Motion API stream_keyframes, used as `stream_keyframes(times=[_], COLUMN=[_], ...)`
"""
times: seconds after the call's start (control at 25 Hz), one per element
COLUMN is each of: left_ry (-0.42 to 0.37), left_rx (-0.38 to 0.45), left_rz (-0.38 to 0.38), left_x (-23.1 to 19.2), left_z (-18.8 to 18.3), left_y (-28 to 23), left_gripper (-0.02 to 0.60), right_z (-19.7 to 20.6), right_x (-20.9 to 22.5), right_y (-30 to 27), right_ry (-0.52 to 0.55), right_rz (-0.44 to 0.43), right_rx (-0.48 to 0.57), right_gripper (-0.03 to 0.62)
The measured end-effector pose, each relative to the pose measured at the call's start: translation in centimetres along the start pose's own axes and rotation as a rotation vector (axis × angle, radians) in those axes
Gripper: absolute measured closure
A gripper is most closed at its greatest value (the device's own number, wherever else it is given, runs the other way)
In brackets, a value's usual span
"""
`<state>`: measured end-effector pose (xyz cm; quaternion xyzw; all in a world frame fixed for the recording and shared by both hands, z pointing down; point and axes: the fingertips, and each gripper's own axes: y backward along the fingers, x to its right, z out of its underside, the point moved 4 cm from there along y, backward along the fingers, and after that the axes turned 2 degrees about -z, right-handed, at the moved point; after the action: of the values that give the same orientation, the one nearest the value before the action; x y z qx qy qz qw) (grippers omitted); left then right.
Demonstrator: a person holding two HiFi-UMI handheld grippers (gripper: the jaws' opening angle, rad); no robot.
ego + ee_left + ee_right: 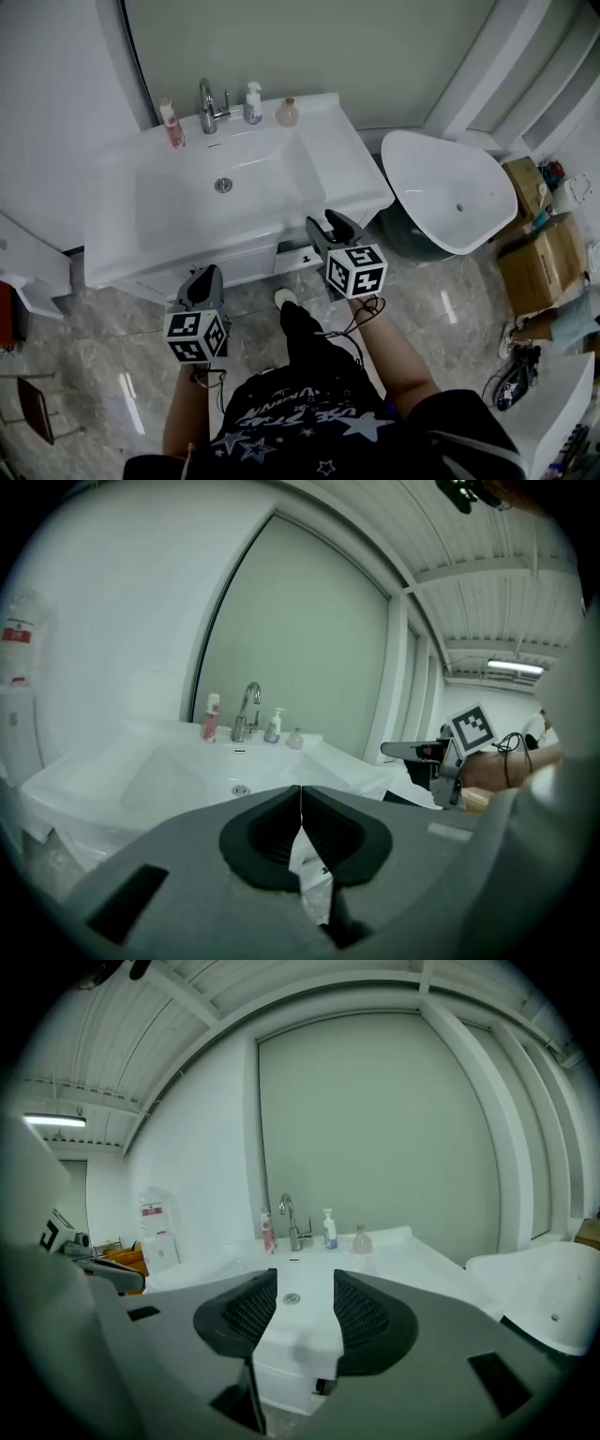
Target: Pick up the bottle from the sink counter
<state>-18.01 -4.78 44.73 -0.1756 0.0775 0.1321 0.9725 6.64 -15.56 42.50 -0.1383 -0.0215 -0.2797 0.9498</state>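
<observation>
Flooring of grey marbled tile is lying beneath everything in the head view. A white sink counter is standing against the wall, with its basin sunk in the middle. A white freestanding tub is sitting just to the counter's right, and cardboard boxes are lying beyond it. The left gripper is hanging in front of the counter, over the floor. Its jaws are pressing together with nothing between them, as its own view is showing. The right gripper is hovering by the counter's front right corner. Its jaws are standing wide apart and empty in its own view. Both grippers are pointing toward the back ledge and are well apart from it. A chrome faucet is rising upright from that ledge. Three bottles are standing beside it: a pink bottle to its left, a white pump bottle just to its right, and a small round bottle further right. Neither gripper is touching any of them.
</observation>
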Motion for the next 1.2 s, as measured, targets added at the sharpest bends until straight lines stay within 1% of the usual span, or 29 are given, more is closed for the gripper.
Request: stream_keyframes(times=[0.16, 0.32, 0.44, 0.68, 0.84, 1.0, 1.08, 1.2], left_ry=[-0.014, 0.011, 0.015, 0.013, 0.021, 0.028, 0.04, 0.054], left_rx=[-0.014, -0.024, -0.028, -0.029, -0.017, -0.018, -0.021, -0.037], left_rz=[-0.028, -0.063, -0.093, -0.123, -0.15, -0.183, -0.198, -0.214], left_x=[-1.1, -2.3, -3.0, -3.8, -5.1, -6.9, -7.7, -8.9], left_z=[-2.1, -4.0, -5.3, -8.1, -9.8, -10.8, -10.9, -10.7], left_y=[-5.0, -9.9, -13.0, -18.5, -21.5, -24.4, -25.8, -27.5], left_gripper=[0.561, 0.561, 0.561, 0.561, 0.561, 0.561, 0.561, 0.561], right_z=[-1.9, -3.8, -4.9, -6.9, -8.2, -8.9, -8.8, -8.5], right_x=[3.6, 7.6, 10.0, 13.5, 15.6, 17.6, 18.6, 20.1], right_y=[-5.2, -10.1, -13.3, -19.5, -24.0, -29.0, -31.5, -35.1], right_ry=[-0.004, 0.006, 0.01, 0.032, 0.06, 0.064, 0.065, 0.062], right_rz=[-0.021, -0.035, -0.048, -0.088, -0.103, -0.105, -0.101, -0.087], right_rx=[-0.006, -0.02, -0.029, -0.054, -0.063, -0.072, -0.085, -0.107], right_gripper=[0.418, 0.418, 0.418, 0.418, 0.411, 0.396, 0.374, 0.361])
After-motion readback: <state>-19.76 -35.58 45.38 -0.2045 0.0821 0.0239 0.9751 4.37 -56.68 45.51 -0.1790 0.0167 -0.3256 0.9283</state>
